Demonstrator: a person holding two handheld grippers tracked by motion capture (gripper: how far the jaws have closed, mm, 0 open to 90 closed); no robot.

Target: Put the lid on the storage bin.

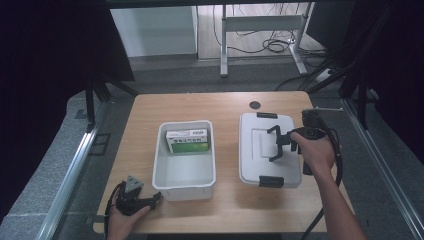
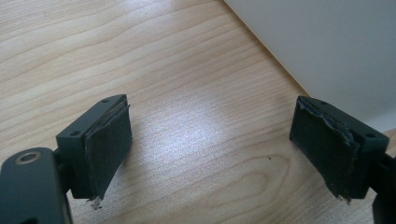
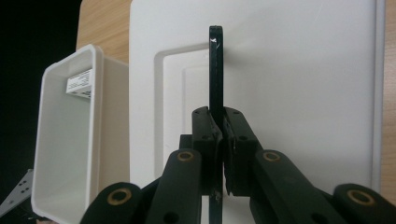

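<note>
A white bin (image 1: pixel 160 170) stands mid-table with a green and white box (image 1: pixel 187 140) lying at its far end. To its right a white lid (image 1: pixel 255 160) lies flat, with black clips (image 1: pixel 270 181) at its near and far edges. My right gripper (image 1: pixel 286 142) hovers over the lid's right half. In the right gripper view it (image 3: pixel 220 140) is shut on the lid's thin black handle (image 3: pixel 215 70), which stands upright. My left gripper (image 1: pixel 152 200) rests low by the bin's near left corner. Its jaws (image 2: pixel 210 149) are wide open over bare wood, and the bin's wall (image 2: pixel 327 46) is just beyond.
The wooden table (image 1: pixel 150 110) has a dark round hole (image 1: pixel 255 105) near its far edge. Metal rails run along both sides. Beyond the table stand a desk frame (image 1: pixel 224 45) and loose cables (image 1: pixel 275 46) on the floor.
</note>
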